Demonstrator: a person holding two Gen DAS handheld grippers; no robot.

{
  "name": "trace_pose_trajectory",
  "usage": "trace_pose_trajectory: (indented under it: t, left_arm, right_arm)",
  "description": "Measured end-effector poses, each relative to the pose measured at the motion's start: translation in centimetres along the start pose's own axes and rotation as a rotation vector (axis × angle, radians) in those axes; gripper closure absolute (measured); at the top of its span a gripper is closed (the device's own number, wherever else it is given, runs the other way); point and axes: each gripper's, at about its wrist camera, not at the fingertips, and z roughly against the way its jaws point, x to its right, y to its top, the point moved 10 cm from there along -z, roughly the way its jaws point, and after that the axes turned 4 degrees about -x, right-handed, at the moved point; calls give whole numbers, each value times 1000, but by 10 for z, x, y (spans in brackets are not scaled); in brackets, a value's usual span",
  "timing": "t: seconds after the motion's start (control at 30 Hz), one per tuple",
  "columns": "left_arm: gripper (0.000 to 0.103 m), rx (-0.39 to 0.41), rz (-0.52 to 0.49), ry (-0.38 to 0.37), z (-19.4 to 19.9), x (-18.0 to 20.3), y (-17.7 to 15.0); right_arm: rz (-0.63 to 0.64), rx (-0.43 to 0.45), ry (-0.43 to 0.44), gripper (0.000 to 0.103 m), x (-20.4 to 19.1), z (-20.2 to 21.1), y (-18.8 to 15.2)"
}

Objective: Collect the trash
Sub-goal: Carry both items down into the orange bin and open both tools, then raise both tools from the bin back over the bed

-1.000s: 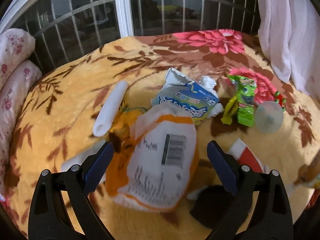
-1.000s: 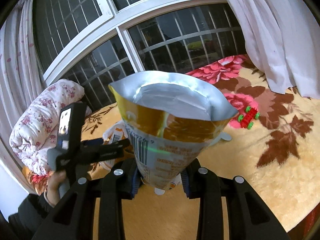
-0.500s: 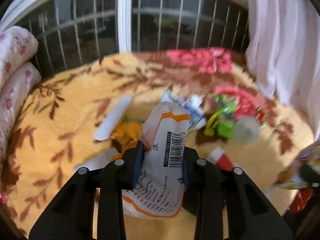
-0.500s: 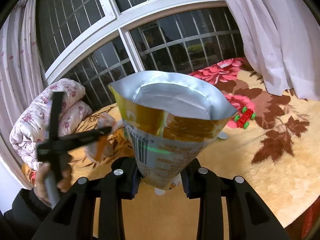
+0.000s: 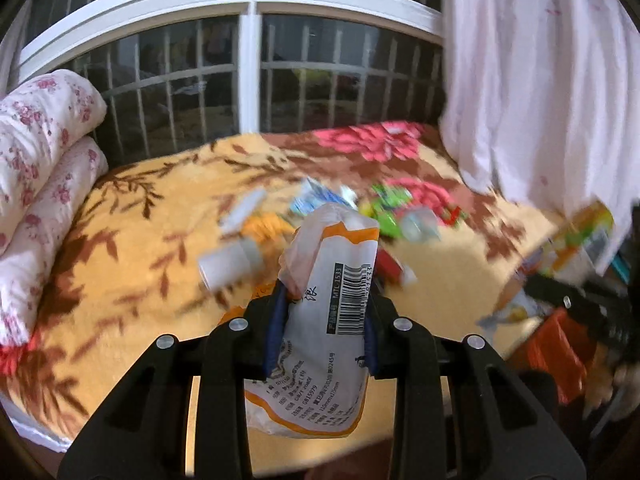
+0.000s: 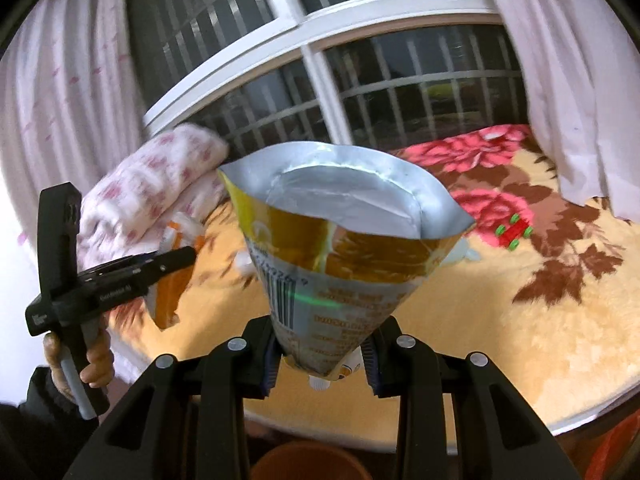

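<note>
Left claw [image 5: 323, 330] clamped on upright white-orange wrapper [image 5: 326, 320]; right claw [image 6: 320, 354] clamped on foil bag [image 6: 340, 248], mouth up.

I hold two grippers, one in each hand: the left gripper [image 5: 322, 330] at lower centre of its view, the right gripper [image 6: 320, 356] at lower centre of its own. Each clamps one wrapper: a white and orange wrapper [image 5: 320, 320] in the left, a foil-lined yellow bag [image 6: 344, 240] in the right. One floral blanket [image 5: 132, 240] fills the middle. Two pink-flowered quilt rolls [image 5: 36, 140] lie stacked at the left edge. The loose litter mid-frame is too blurred to count.
</note>
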Motion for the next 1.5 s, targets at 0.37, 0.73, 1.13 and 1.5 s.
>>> trace_pose_trajectory:
  t: [0.37, 0.73, 1.13, 1.5]
  left_arm:
    - [73, -236, -167, -27, -8, 51, -155]
    - [73, -490, -190, -52, -72, 42, -263]
    - [41, -667, -147, -49, -129, 22, -307]
    - [37, -618, -162, -51, -115, 30, -301]
  right_arm:
    - [163, -292, 126, 70, -39, 1, -123]
    - [244, -646, 128, 70, -31, -89, -255]
    - [240, -817, 86, 44, -14, -129, -313]
    - [243, -724, 55, 44, -1, -102, -287]
